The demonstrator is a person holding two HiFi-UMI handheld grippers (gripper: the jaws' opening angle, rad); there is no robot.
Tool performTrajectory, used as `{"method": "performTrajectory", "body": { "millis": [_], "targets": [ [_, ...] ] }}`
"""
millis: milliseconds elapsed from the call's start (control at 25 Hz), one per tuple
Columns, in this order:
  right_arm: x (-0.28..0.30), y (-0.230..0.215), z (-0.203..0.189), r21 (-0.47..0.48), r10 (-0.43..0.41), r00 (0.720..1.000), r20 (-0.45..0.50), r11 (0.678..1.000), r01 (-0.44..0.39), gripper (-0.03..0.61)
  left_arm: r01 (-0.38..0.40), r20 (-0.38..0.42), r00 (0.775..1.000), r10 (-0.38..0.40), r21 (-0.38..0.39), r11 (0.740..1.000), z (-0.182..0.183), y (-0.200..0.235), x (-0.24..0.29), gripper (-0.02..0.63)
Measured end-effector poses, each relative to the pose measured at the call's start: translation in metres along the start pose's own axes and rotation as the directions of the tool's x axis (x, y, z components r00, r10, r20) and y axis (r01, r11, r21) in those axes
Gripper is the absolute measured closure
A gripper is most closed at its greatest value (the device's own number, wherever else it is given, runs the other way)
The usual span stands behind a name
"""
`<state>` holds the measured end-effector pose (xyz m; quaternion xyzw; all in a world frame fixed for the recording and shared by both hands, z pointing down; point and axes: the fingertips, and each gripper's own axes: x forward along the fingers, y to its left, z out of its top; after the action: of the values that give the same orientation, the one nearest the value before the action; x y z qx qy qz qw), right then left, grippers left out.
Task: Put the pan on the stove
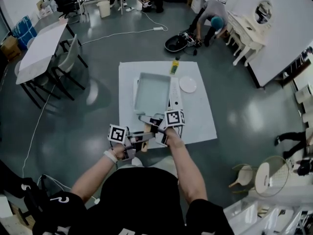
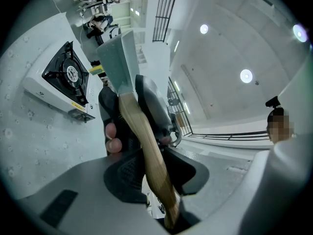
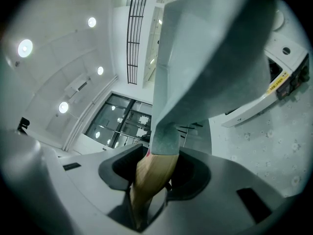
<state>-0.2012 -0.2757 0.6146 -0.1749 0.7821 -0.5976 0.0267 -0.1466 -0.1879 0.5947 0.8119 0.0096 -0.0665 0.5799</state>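
Wooden handle (image 2: 139, 131) sits clamped between the jaws of my left gripper (image 2: 154, 177). My right gripper (image 3: 154, 173) is closed on the same handle further up, right at the pan's socket, so it is the nearer one to the load. Pan (image 1: 151, 93) points away from me, long axis along the handle, over the table (image 1: 203, 119). Stove (image 2: 63, 80) lies just beside and beneath. Contact: cannot tell, looks raised. Judgement: lower it squarely.
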Motion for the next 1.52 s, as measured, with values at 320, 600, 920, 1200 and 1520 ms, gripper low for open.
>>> {"method": "performTrajectory", "body": {
  "millis": [320, 600, 920, 1200, 1520],
  "targets": [
    [-0.002, 0.004, 0.001, -0.003, -0.02, 0.999, 0.03, 1.0, 0.02, 0.434, 0.019, -0.02, 1.0, -0.019, -0.007, 1.0, -0.001, -0.007, -0.002, 0.512],
    [-0.004, 0.012, 0.001, 0.003, -0.017, 0.999, 0.045, 1.0, 0.017, 0.434, 0.023, -0.022, 0.999, -0.023, -0.02, 1.0, -0.002, -0.012, -0.001, 0.512],
    [-0.007, 0.017, 0.003, -0.019, -0.028, 0.998, 0.047, 0.999, 0.029, 0.434, 0.035, -0.017, 0.999, -0.035, 0.0, 0.999, 0.0, -0.021, 0.0, 0.511],
    [-0.007, 0.02, 0.003, -0.028, -0.033, 0.999, 0.042, 0.999, 0.035, 0.434, 0.046, -0.011, 0.999, -0.046, 0.014, 0.999, 0.0, -0.024, 0.0, 0.512],
    [-0.006, 0.02, 0.004, -0.032, -0.031, 0.999, 0.035, 0.999, 0.032, 0.434, 0.056, -0.004, 0.998, -0.056, 0.014, 0.998, 0.002, -0.023, 0.002, 0.512]
  ]
}}
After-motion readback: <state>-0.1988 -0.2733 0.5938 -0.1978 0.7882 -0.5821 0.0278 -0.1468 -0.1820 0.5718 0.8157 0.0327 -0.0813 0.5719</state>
